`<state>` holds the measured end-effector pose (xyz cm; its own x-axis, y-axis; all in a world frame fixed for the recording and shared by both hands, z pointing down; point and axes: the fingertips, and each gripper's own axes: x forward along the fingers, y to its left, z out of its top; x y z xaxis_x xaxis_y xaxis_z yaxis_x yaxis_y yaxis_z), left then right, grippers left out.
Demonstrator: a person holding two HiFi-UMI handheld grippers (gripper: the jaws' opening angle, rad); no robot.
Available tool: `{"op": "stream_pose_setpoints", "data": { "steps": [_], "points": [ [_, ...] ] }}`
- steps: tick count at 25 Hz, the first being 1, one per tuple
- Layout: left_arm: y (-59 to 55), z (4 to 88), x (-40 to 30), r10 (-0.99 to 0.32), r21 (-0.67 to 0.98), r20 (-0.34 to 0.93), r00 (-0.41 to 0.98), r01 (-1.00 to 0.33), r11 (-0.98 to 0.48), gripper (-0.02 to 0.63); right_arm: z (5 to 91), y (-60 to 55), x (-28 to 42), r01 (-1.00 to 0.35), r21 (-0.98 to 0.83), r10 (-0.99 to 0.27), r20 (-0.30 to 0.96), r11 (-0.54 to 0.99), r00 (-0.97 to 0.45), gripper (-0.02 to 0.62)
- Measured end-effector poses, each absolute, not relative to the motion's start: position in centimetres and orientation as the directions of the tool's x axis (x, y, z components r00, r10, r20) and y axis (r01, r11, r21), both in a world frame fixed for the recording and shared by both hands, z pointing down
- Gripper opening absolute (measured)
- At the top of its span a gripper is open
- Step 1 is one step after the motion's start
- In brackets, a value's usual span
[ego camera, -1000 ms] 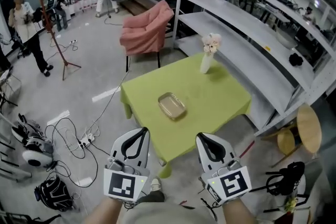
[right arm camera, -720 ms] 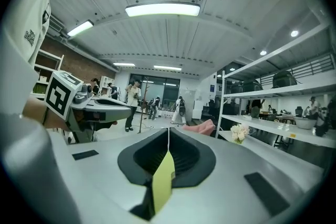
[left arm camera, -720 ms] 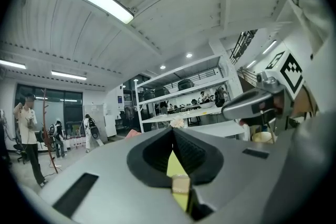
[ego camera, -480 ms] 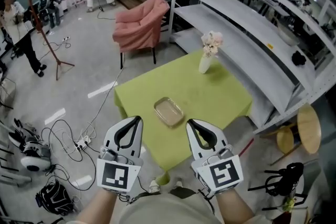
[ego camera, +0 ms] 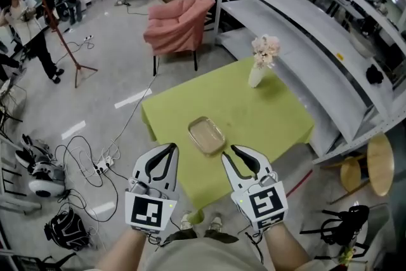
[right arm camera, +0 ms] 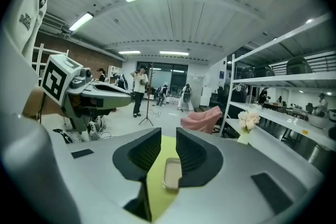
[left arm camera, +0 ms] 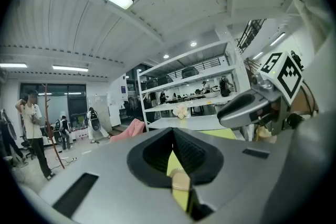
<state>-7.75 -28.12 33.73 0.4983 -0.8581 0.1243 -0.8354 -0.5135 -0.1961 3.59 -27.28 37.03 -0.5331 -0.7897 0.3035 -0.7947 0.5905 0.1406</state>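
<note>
A shallow rectangular tray [ego camera: 206, 135] lies near the middle of a lime-green desk [ego camera: 276, 120], with a vase of pale flowers [ego camera: 259, 70] at its far corner. Both claws hover empty over the near edge. The left claw [ego camera: 170, 149] is pressed closed, while the right claw [ego camera: 232, 153] is parted a little, the tray showing through its gap.

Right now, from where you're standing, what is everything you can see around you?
table: one, lime-green cloth, middle of the floor
tray: one, pale and shallow, on the table's near half
vase of flowers: one, white with pale blooms, table's far side
armchair: one, pink, beyond the table
shelving rack: one, white, along the right
coat stand: one, reddish, far left
stools: two, round, wooden, right of the table
cables: several, black and white, floor at left
people: three, standing, far left
left gripper: one, grey, jaws together, empty
right gripper: one, grey, jaws apart, empty
</note>
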Motion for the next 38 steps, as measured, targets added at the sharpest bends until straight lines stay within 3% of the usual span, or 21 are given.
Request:
{"op": "stream_pose_setpoints", "data": {
  "steps": [9, 20, 24, 29, 38],
  "points": [
    [-30.6, 41.2, -7.0, -0.834, -0.174, 0.277, 0.476, -0.829, -0.531, 0.006, 46.2, -29.5, 2.8, -0.751, 0.153, -0.715, 0.472, 0.643, -0.516, 0.143],
    [-33.4, 49.9, -6.4, -0.787, -0.088, 0.390, 0.478, -0.831, -0.549, 0.006, 57.3, -32.6, 2.4, -0.729, 0.120, -0.628, 0.613, 0.673, -0.479, 0.150],
    [-35.2, 52.1, -6.4, -0.775, -0.066, 0.410, 0.482, -0.831, -0.552, 0.006, 60.3, -33.7, 1.3, -0.703, 0.113, -0.584, 0.657, 0.702, -0.477, 0.138],
    [-36.2, 55.5, -6.9, -0.746, -0.047, 0.457, 0.484, -0.825, -0.564, 0.006, 63.8, -34.6, 0.4, -0.663, 0.137, -0.542, 0.706, 0.736, -0.456, 0.072],
    [-36.4, 59.4, -7.9, -0.701, 0.002, 0.520, 0.487, -0.822, -0.570, 0.006, 67.9, -35.2, -0.1, -0.606, 0.184, -0.472, 0.806, 0.774, -0.358, 0.067]
  ]
}}
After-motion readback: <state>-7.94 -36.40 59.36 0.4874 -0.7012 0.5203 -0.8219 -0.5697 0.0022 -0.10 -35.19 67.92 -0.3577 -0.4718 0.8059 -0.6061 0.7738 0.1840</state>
